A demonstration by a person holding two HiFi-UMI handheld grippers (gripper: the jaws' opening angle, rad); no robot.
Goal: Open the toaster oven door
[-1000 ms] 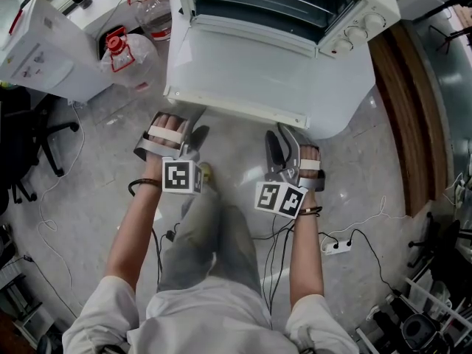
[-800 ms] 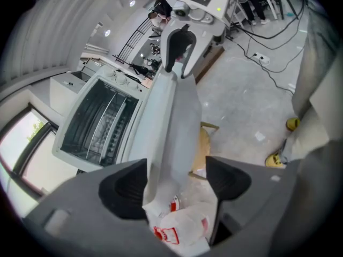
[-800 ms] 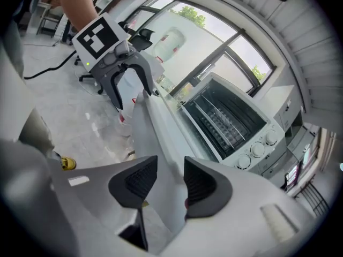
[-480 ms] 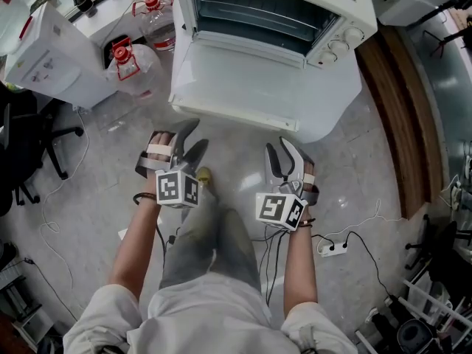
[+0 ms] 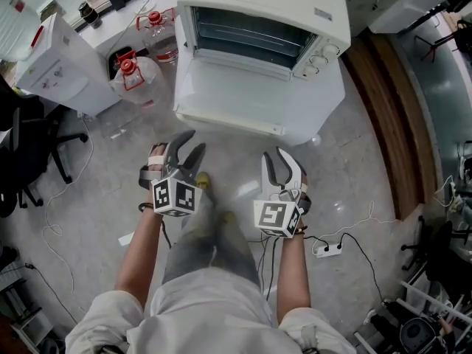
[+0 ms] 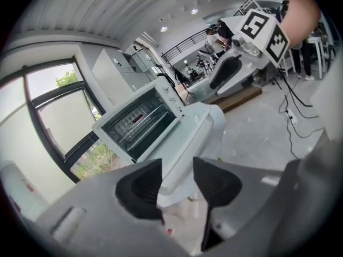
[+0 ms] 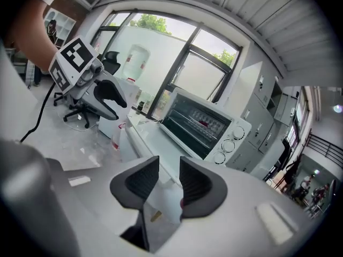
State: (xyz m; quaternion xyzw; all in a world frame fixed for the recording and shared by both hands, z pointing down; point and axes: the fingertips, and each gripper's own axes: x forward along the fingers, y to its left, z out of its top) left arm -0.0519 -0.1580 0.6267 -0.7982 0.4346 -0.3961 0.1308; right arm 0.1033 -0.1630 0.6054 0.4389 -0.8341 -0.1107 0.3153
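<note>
Already the white metal toaster oven (image 5: pixel 265 17) has its drop-down door (image 5: pixel 243 91) lying flat and level, hinged at the bottom of the cavity and reaching out toward you, so the opening looks done. The oven sits ahead of you on a white stand, with its three knobs (image 5: pixel 324 49) on its right side.

Your left gripper (image 6: pixel 177 167) hangs well short of the door. Its jaws have just been closing to a narrow gap, and nothing sits between the dark pads. Your right gripper (image 7: pixel 169 176) is likewise clear of the oven, with its jaws just eased inward, a small gap left, and nothing in it.

If you need to touch the door again, take it at the pale handle bar (image 5: pixel 228 121) along its free front edge, farthest from the hinge. I would expect the door to be light and stiff, swinging freely on its hinge, with a smooth painted face that the pads could slip on. The oven itself looks light enough to slide on the stand if you pull hard. The pane in the door is likely fragile, so keep the pads on the bar.
</note>
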